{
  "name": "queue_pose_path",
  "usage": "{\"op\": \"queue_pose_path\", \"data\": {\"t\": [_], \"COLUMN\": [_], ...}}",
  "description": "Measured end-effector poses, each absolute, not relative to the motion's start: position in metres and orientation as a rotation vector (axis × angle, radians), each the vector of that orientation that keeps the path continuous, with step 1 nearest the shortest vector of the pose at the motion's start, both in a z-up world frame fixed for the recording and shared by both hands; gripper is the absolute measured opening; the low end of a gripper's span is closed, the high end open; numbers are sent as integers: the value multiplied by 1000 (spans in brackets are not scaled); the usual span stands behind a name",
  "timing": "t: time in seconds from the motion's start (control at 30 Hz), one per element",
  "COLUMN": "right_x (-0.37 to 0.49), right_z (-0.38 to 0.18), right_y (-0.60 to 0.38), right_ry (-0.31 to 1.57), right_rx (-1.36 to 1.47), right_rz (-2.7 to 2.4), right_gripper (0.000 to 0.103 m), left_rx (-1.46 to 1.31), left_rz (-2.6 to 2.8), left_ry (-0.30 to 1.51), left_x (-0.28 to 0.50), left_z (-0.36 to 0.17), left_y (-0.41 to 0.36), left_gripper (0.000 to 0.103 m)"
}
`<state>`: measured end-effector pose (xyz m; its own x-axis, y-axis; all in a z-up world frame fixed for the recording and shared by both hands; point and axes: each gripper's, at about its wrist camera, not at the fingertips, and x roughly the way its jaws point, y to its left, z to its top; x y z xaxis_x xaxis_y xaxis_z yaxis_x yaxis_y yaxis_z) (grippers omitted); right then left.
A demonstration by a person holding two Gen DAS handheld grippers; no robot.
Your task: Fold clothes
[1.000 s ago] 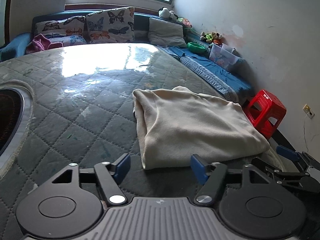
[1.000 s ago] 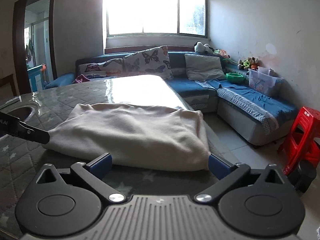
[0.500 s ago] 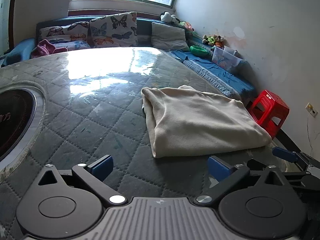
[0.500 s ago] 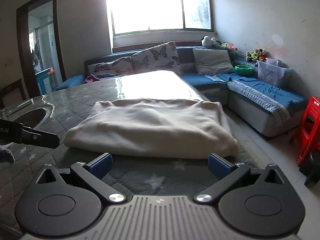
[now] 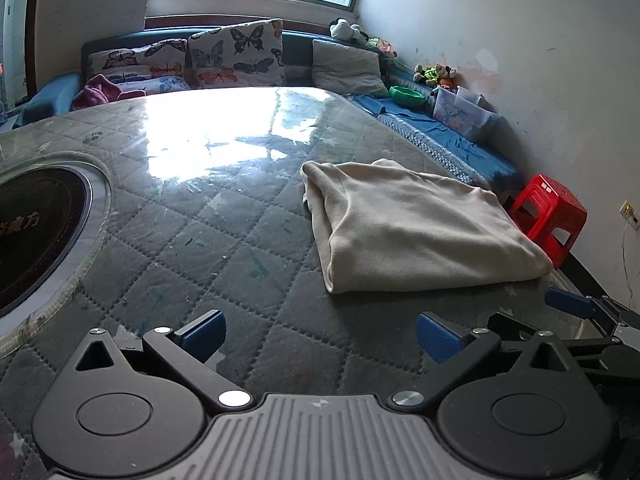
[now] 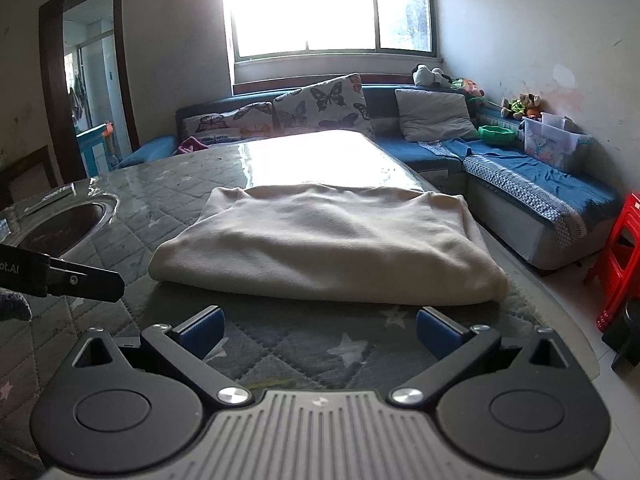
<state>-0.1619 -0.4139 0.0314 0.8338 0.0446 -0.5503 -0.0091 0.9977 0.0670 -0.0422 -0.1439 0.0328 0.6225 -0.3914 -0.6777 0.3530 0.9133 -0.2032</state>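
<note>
Beige garment [image 5: 416, 228] folded into a thick rectangle, lying flat on the quilted, glass-topped worktop [image 5: 224, 216], near the worktop's right edge. Fold edge faces both cameras; some bulk and soft wrinkles on top.

Left claw [image 5: 318, 332] released, jaws just finished spreading to full width, nothing between them. Blue pads [image 5: 202, 330] above bare worktop, short of the garment's near left corner, no contact.

Right claw [image 6: 318, 330] also released, jaws wide, nothing gripped. Pads [image 6: 434, 330] just in front of the garment's near edge, apart from it. Tip of right claw visible at far right in the left wrist view, beyond the garment's near right corner.

Round recessed burner plate [image 5: 36, 236] set into the worktop at left, well apart from the garment.

Background: blue corner sofa [image 6: 516, 184] with butterfly cushions [image 6: 320, 102], grey pillow [image 6: 434, 114], green bowl [image 6: 496, 134], clear storage box [image 6: 550, 144], plush toys [image 6: 520, 106]. Red plastic stool [image 5: 548, 216] on the floor beside the worktop's right edge. Bright window [image 6: 320, 4] behind, strong glare on the glass.
</note>
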Motion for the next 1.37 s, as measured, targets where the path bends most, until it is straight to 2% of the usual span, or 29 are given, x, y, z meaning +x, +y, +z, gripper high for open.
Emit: {"op": "queue_pose_path", "data": {"t": [1.37], "right_x": [-192], "right_z": [27], "right_y": [-408], "right_ry": [568], "right_rx": [124], "right_rz": [11], "right_gripper": [103], "left_rx": [55], "left_rz": [-450], "left_ry": [766], "left_x": [-72], "left_z": [31], "left_y": [-164], "left_gripper": [103]}}
